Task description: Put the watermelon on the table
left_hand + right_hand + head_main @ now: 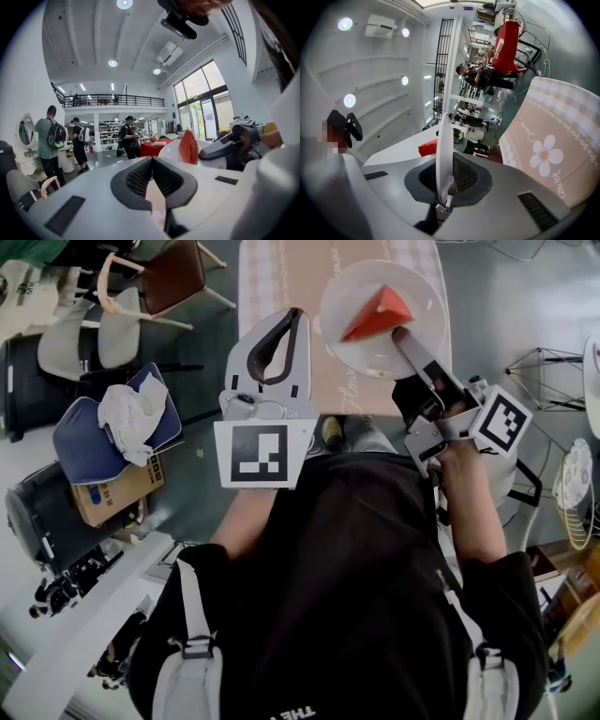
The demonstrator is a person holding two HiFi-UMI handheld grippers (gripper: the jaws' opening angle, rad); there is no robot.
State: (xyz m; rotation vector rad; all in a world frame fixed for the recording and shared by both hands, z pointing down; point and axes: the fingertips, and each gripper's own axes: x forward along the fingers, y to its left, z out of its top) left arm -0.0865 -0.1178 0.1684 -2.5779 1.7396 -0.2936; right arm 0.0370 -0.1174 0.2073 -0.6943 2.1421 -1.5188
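Currently: left gripper (294,315) closed, empty. Right gripper (403,336) clamps the plate (342,282) by its rim. Watermelon (379,311) lies on the plate just beyond its tips, over the bench (281,268). Wedge probably light and slick, so hold the rim level.

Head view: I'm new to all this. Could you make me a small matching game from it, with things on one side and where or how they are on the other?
Things
1. watermelon slice
2. white plate
3. left tool
4. tablecloth

States
A. jaws together, holding nothing
B. beige, printed with a flower
C. lying on the plate
D. rim clamped by the right tool

Pairs: 1-C, 2-D, 3-A, 4-B
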